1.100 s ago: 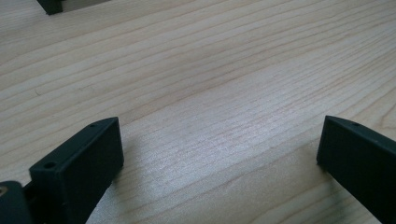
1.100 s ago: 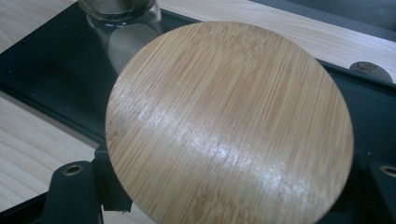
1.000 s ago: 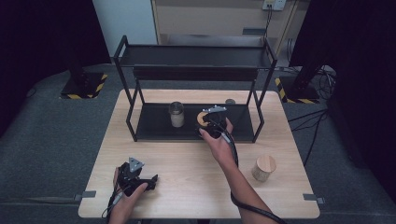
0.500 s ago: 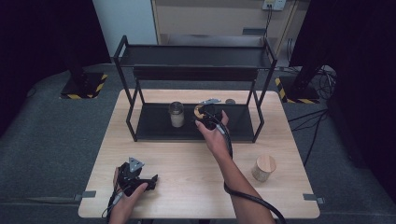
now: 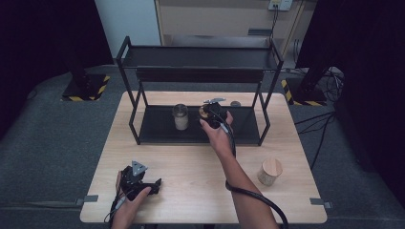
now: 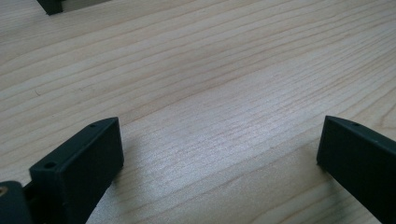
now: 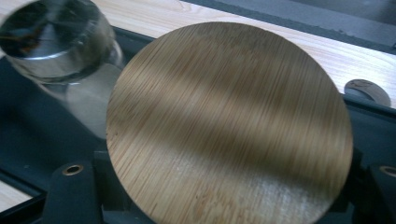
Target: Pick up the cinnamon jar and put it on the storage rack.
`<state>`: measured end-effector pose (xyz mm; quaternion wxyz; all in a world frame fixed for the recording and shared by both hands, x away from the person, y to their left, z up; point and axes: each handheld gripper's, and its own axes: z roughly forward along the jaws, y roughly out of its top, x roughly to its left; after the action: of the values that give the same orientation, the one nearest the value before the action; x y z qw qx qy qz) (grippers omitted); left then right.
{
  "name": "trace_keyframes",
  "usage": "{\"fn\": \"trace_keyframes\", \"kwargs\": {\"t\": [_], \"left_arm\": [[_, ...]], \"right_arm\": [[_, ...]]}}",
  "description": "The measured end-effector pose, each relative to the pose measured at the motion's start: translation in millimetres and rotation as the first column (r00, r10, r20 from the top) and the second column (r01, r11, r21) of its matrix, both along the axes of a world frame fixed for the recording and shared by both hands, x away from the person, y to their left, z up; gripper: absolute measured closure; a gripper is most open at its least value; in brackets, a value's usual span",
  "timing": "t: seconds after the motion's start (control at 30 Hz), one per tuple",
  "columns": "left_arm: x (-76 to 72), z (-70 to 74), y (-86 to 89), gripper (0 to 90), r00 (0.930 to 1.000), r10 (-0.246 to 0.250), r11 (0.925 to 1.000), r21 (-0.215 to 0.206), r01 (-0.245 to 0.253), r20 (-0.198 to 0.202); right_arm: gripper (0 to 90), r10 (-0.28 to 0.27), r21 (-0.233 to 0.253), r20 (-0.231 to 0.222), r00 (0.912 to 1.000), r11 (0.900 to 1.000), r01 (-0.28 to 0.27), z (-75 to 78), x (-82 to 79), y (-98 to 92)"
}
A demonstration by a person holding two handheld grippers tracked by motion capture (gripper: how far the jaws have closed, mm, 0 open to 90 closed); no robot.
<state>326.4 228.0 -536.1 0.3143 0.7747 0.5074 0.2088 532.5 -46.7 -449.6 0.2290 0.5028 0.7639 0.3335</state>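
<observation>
The round bamboo-lidded jar [image 7: 229, 126] sits between the right gripper's [image 5: 213, 114] jaws, which clamp it over the black metal rack's lower shelf [image 5: 157, 131]. Probably rigid, smooth and breakable, so grip beneath the lid. Beside it stands a clear glass jar [image 7: 51, 39]. The left gripper [image 6: 219, 163] rests spread and empty on the pale wooden table [image 6: 201, 70].
</observation>
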Motion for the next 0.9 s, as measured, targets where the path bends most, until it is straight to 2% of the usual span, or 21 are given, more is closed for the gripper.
{"fn": "trace_keyframes", "kwargs": {"t": [0.2,0.4,0.9], "left_arm": [[0.0,0.0,0.0,0.0,1.0000,0.000,1.0000,0.000,0.000,0.000],[0.0,0.0,0.0,0.0,1.0000,0.000,1.0000,0.000,0.000,0.000],[0.0,0.0,0.0,0.0,1.0000,0.000,1.0000,0.000,0.000,0.000]], "right_arm": [[25.3,0.003,-0.038,0.001,1.0000,0.999,-0.003,-5.9,2.9,2.7],[25.3,0.003,-0.056,0.003,1.0000,0.998,-0.003,-10.5,6.3,4.2],[25.3,-0.003,-0.049,-0.017,0.9999,0.999,0.002,-19.4,8.0,8.2]]}}
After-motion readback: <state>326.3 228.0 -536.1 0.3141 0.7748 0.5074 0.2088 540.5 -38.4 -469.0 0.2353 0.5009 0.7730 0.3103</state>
